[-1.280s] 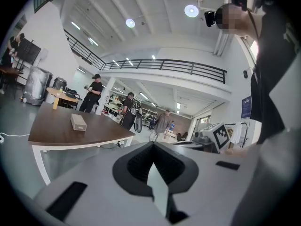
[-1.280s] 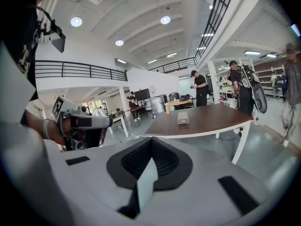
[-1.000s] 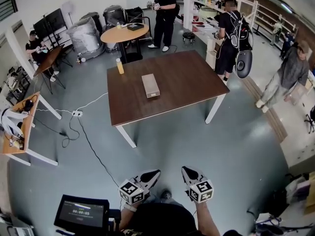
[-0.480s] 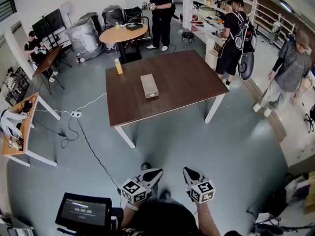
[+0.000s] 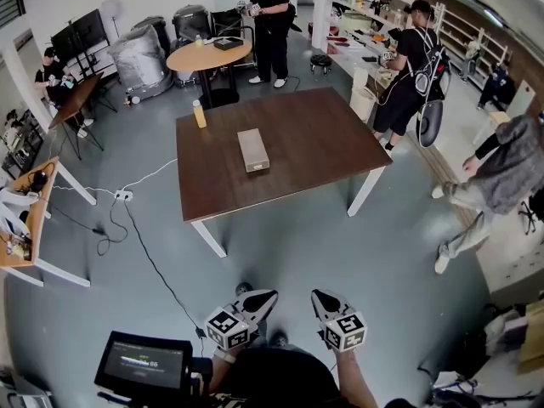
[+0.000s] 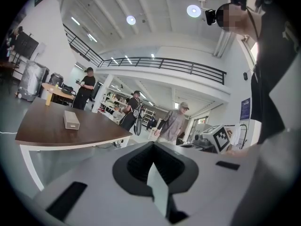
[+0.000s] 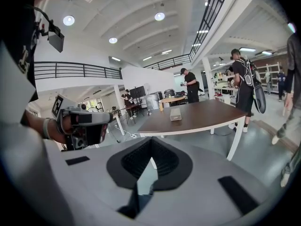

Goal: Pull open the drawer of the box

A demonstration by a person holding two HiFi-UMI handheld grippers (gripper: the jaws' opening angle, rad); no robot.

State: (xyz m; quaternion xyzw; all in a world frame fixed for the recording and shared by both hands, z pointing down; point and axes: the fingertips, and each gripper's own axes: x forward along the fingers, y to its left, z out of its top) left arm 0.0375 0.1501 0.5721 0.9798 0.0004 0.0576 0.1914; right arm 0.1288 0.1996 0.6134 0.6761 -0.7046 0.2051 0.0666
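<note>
The box (image 5: 253, 150) is a small beige oblong lying near the middle of the brown table (image 5: 319, 134), its drawer closed. It also shows far off in the left gripper view as the box (image 6: 71, 119) and in the right gripper view as the box (image 7: 175, 114). Both grippers hang low in front of my body, well short of the table across bare floor. The left gripper (image 5: 262, 299) is shut and empty, its jaws meeting at the left gripper (image 6: 152, 147). The right gripper (image 5: 323, 298) is likewise shut on nothing, seen as the right gripper (image 7: 151, 144).
A yellow bottle (image 5: 199, 114) stands at the table's far left corner. A person with a backpack (image 5: 415, 66) stands by its right end, another person (image 5: 497, 172) further right. A round table (image 5: 211, 56) lies beyond. A monitor (image 5: 142, 365) and floor cable (image 5: 144, 249) are at my left.
The person at the right has stepped and bent towards the lower right. The head view has shifted a little. Both grippers stay where they were, shut.
</note>
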